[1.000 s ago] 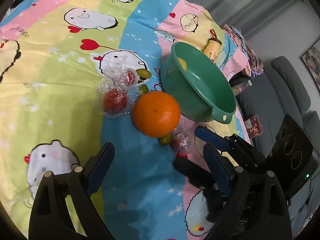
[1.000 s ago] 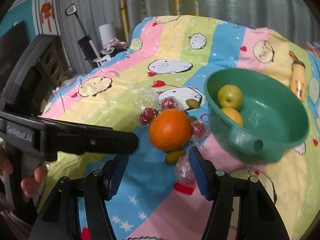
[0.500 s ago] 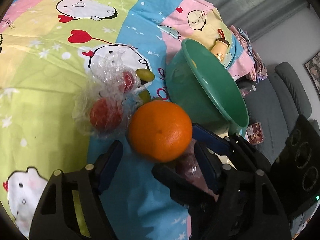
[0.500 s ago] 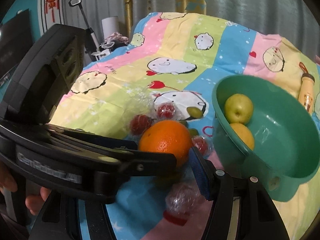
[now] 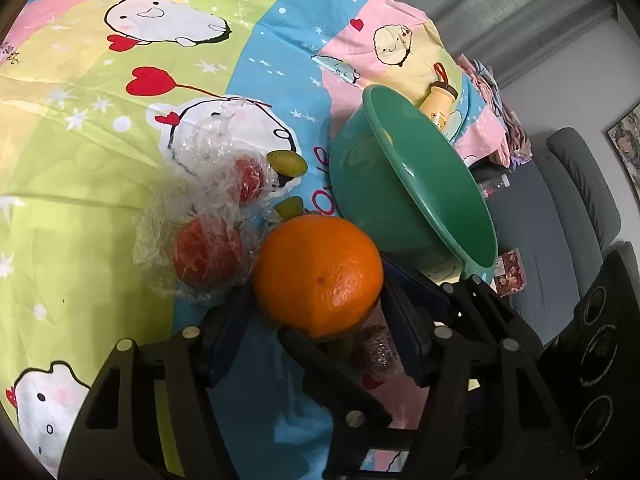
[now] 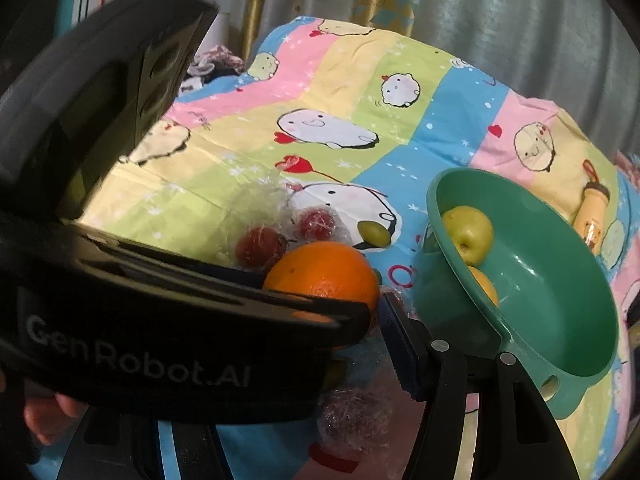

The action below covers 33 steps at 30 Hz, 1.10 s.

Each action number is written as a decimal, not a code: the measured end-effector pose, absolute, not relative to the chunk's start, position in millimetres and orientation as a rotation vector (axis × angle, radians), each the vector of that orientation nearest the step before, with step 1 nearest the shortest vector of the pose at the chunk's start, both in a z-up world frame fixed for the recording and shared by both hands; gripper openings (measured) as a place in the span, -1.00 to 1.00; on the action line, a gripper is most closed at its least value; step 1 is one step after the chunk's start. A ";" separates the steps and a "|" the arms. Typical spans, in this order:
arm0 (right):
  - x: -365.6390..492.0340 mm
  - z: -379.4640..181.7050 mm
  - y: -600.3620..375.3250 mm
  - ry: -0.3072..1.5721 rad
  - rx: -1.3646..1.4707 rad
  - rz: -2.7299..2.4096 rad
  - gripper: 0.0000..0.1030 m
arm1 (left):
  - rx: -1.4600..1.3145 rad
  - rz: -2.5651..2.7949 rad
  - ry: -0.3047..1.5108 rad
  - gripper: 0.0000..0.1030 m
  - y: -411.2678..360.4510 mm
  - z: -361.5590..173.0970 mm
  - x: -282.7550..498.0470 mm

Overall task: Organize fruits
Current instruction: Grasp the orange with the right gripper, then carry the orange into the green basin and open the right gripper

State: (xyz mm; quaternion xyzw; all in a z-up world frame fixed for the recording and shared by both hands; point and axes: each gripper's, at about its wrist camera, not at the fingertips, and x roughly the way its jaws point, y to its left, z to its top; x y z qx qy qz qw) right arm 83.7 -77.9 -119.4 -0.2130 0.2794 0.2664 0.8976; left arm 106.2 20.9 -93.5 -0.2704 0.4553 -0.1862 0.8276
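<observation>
A large orange [image 5: 318, 274] lies on the patterned cloth beside a green bowl [image 5: 432, 200]. My left gripper [image 5: 316, 320] has its blue pads on both sides of the orange, closed in against it. The right gripper's fingers [image 5: 416, 288] come in from the right, crossing under mine. In the right wrist view the orange [image 6: 324, 272] sits ahead of my right gripper [image 6: 304, 340], whose left finger is hidden behind the left gripper's black body. The bowl [image 6: 560, 320] holds a green apple [image 6: 468, 234] and a yellow fruit [image 6: 486, 286].
Two red fruits in clear wrap [image 5: 208, 250] and small green fruits [image 5: 287, 163] lie left of the orange. Another wrapped red fruit [image 6: 352, 410] lies near the right gripper. A small yellow bottle [image 5: 438, 102] lies behind the bowl. A grey sofa [image 5: 568, 208] is beyond the table edge.
Both grippers moved forward to the orange. My left jaws narrowed from wide open to pressing on the orange's sides. The left gripper's body now blocks much of the right wrist view.
</observation>
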 end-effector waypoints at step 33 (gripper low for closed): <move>-5.9 -55.2 -92.2 0.402 -0.277 0.652 0.08 | -0.394 -0.331 0.843 0.25 19.4 -19.5 19.4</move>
